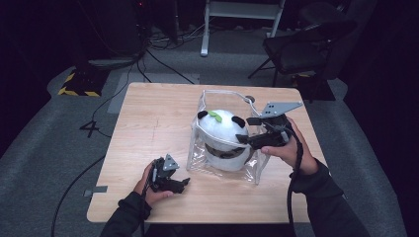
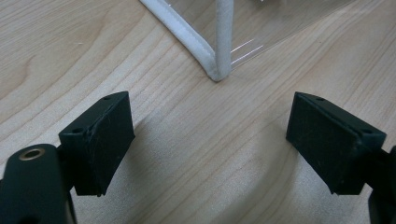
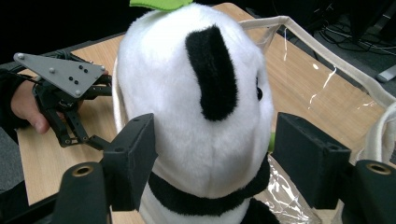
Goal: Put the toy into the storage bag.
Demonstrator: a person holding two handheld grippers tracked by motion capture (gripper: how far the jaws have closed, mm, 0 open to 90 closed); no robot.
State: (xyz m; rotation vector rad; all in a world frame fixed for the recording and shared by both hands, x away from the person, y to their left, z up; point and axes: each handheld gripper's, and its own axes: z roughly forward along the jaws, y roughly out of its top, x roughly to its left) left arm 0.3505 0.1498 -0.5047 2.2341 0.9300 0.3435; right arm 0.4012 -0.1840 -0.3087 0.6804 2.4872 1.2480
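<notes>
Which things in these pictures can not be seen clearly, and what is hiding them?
- Panda plush: its lower body, high view, blurred by the creased clear bag.
- Panda's face: right gripper view, turned away; one ear shows.
- Right claw: whether its pads touch the plush, right gripper view, cannot tell.
- Bag contents: left gripper view, cut off by the top edge beyond the white corner trim.

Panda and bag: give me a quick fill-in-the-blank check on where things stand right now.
1. The panda plush sits inside a clear ___ with white trim.
2. The right gripper has its jaws open on either side of the panda's ___.
3. The left gripper is open above the bare ___ table.
4. The leaf on the panda's head is ___.

Missing: bag; head; wooden; green
</notes>
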